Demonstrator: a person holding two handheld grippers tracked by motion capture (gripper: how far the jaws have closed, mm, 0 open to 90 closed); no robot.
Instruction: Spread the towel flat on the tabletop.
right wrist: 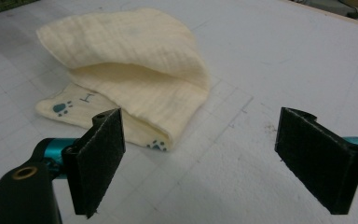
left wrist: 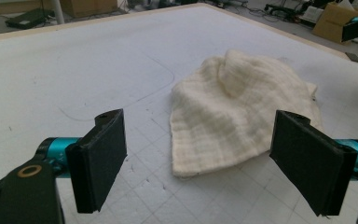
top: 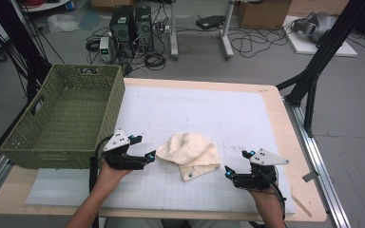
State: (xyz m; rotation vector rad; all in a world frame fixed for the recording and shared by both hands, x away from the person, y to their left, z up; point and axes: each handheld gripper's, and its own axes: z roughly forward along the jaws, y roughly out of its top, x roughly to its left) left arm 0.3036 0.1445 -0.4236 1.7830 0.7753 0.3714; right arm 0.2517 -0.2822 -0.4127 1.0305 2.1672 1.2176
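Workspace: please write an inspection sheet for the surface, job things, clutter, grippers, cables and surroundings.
Surface: white gridded mat on a wooden table, faint marks.
Job things: cream cloth folded loosely, paw prints on its lower layer; green basket at the table's left edge, nothing seen inside.
Clutter: nothing seen on the mat.
Grippers: left gripper open, beside the cloth's left edge; right gripper open, apart from the cloth, nothing between its jaws.
Cables: one trails from each gripper; loose cables on the floor.
Surroundings: computer towers, cardboard boxes, black frame.
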